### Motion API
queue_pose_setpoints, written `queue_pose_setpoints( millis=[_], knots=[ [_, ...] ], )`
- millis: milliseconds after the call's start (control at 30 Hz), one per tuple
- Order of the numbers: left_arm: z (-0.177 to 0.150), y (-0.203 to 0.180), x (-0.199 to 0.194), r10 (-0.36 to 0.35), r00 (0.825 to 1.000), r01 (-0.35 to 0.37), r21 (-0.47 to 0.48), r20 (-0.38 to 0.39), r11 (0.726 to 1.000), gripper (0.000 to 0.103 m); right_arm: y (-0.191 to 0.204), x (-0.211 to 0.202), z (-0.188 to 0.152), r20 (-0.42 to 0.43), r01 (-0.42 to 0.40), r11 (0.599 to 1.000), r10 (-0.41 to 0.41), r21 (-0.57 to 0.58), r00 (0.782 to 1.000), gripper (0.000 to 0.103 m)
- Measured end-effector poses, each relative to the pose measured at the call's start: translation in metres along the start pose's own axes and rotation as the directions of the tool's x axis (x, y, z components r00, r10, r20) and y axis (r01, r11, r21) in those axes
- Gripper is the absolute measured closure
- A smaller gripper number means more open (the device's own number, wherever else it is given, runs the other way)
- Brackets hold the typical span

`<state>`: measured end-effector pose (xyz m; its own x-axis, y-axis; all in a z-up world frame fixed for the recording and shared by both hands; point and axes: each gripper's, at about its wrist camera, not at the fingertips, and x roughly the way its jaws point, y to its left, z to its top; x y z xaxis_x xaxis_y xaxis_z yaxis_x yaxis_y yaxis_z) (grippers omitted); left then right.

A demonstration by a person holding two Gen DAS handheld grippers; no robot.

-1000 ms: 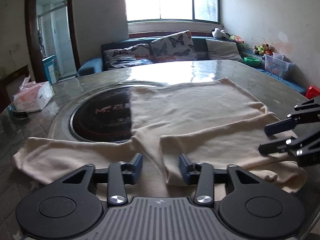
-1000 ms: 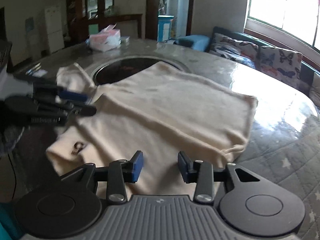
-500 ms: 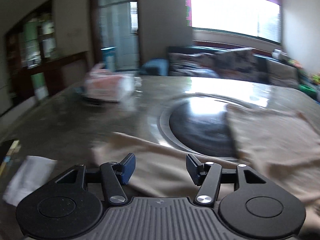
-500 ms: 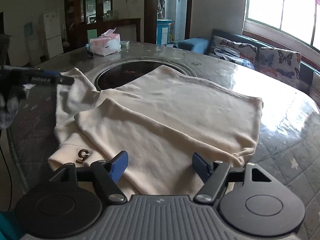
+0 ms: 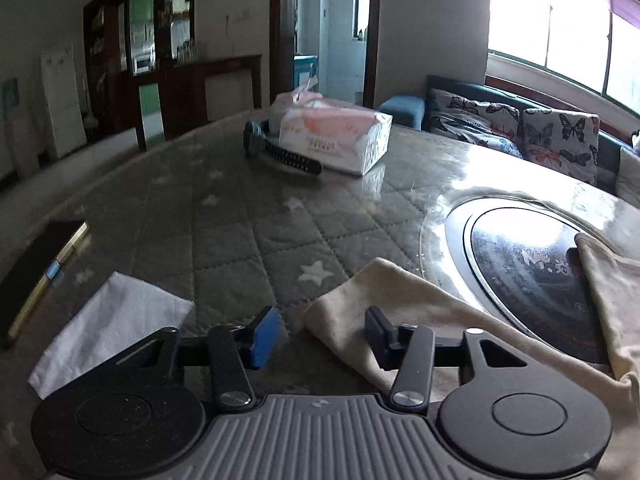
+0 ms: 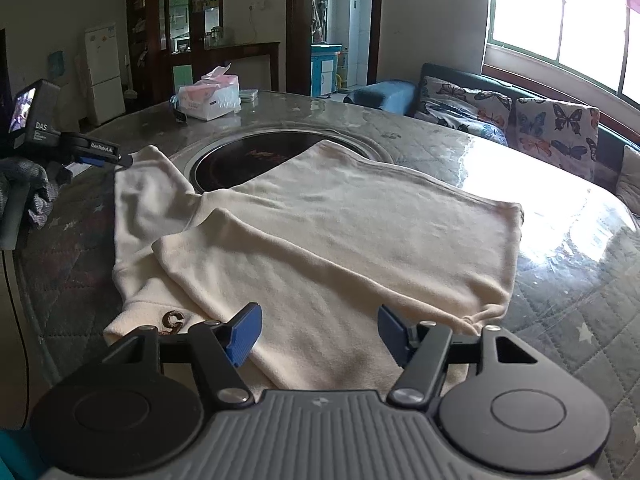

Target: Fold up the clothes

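A cream long-sleeved top (image 6: 340, 232) lies flat on the round table, one sleeve folded across its body and a brown letter (image 6: 174, 320) near the front edge. The other sleeve (image 6: 144, 184) stretches out to the left. My left gripper (image 5: 320, 324) hovers at that sleeve's cuff (image 5: 360, 292). Its jaws are closing, with the cuff's corner between them but not pinched. It also shows in the right wrist view as the left gripper (image 6: 116, 158) at the sleeve tip. My right gripper (image 6: 319, 326) is over the top's near fold, jaws wide and closing, with cloth below them.
A black round cooktop (image 5: 532, 264) is set in the table, partly under the top. A tissue box (image 5: 336, 136) and a black watch (image 5: 280, 156) lie beyond. A white tissue (image 5: 112, 328) and a dark flat book (image 5: 36, 276) lie at the left. A sofa (image 6: 552, 128) stands behind.
My left gripper swung left from the top's body to the outstretched sleeve's cuff and rolled. The right gripper stayed put and its jaws stand wider than a second ago.
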<state>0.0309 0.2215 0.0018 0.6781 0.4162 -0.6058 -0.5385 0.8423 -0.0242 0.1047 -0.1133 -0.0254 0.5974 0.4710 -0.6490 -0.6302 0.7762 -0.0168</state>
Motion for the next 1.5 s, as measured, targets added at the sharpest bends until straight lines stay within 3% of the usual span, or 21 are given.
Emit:
queue_pose_setpoints(
  millis=[100, 133, 167, 333, 433, 600, 733, 900, 1067, 1133, 1200, 1267, 1400, 1500],
  knots=[
    [0.000, -0.002, -0.001, -0.020, 1.000, 0.020, -0.012, 0.005, 1.000, 0.069, -0.001, -0.002, 0.000, 0.005, 0.007, 1.000, -0.007, 0.004, 1.000, 0.038],
    [0.000, -0.002, -0.002, -0.028, 1.000, 0.028, -0.014, 0.007, 0.999, 0.081, -0.002, -0.003, -0.001, 0.006, 0.008, 1.000, -0.008, 0.007, 1.000, 0.038],
    [0.000, -0.003, -0.002, -0.036, 0.999, 0.036, -0.017, 0.010, 0.999, 0.086, -0.002, -0.004, -0.001, 0.008, 0.010, 1.000, -0.010, 0.010, 1.000, 0.039],
    [0.003, -0.015, -0.018, -0.119, 0.993, 0.119, -0.027, 0.029, 0.992, 0.092, -0.008, -0.009, -0.002, 0.021, 0.020, 0.999, -0.021, 0.040, 1.000, 0.046],
    [0.007, -0.034, -0.043, -0.225, 0.973, 0.226, -0.003, 0.058, 0.974, 0.092, -0.011, -0.012, -0.002, 0.029, 0.019, 0.998, -0.021, 0.058, 0.999, 0.047],
    [0.011, -0.076, -0.087, -0.419, 0.904, 0.414, 0.071, 0.087, 0.907, 0.093, -0.016, -0.017, -0.004, 0.047, 0.016, 0.996, -0.020, 0.083, 0.999, 0.048],
    [0.006, -0.113, -0.120, -0.560, 0.825, 0.550, 0.122, 0.074, 0.826, 0.093, -0.020, -0.021, -0.006, 0.062, 0.018, 0.994, -0.024, 0.104, 0.998, 0.050],
    [-0.011, -0.158, -0.145, -0.682, 0.731, 0.669, 0.178, 0.022, 0.722, 0.093, -0.028, -0.027, -0.009, 0.075, 0.021, 0.990, -0.031, 0.137, 0.997, 0.052],
    [-0.031, -0.192, -0.141, -0.715, 0.696, 0.711, 0.209, -0.069, 0.672, 0.090, -0.034, -0.034, -0.012, 0.082, 0.029, 0.987, -0.043, 0.158, 0.996, 0.055],
    [-0.038, -0.200, -0.137, -0.709, 0.698, 0.710, 0.229, -0.099, 0.666, 0.088, -0.036, -0.036, -0.013, 0.082, 0.034, 0.986, -0.048, 0.166, 0.995, 0.055],
    [-0.043, -0.200, -0.136, -0.695, 0.710, 0.697, 0.250, -0.109, 0.672, 0.077, -0.038, -0.037, -0.013, 0.079, 0.035, 0.984, -0.050, 0.175, 0.996, 0.055],
    [-0.049, -0.196, -0.134, -0.680, 0.724, 0.681, 0.269, -0.112, 0.681, 0.045, -0.038, -0.038, -0.013, 0.076, 0.031, 0.983, -0.045, 0.179, 0.996, 0.055],
    [-0.052, -0.175, -0.133, -0.651, 0.754, 0.641, 0.311, -0.086, 0.702, 0.039, -0.037, -0.035, -0.007, 0.069, 0.002, 0.984, -0.015, 0.179, 0.998, 0.055],
    [-0.053, -0.155, -0.131, -0.615, 0.786, 0.597, 0.326, -0.056, 0.733, 0.032, -0.030, -0.029, -0.003, 0.058, -0.024, 0.987, 0.015, 0.161, 0.998, 0.056]
  ],
)
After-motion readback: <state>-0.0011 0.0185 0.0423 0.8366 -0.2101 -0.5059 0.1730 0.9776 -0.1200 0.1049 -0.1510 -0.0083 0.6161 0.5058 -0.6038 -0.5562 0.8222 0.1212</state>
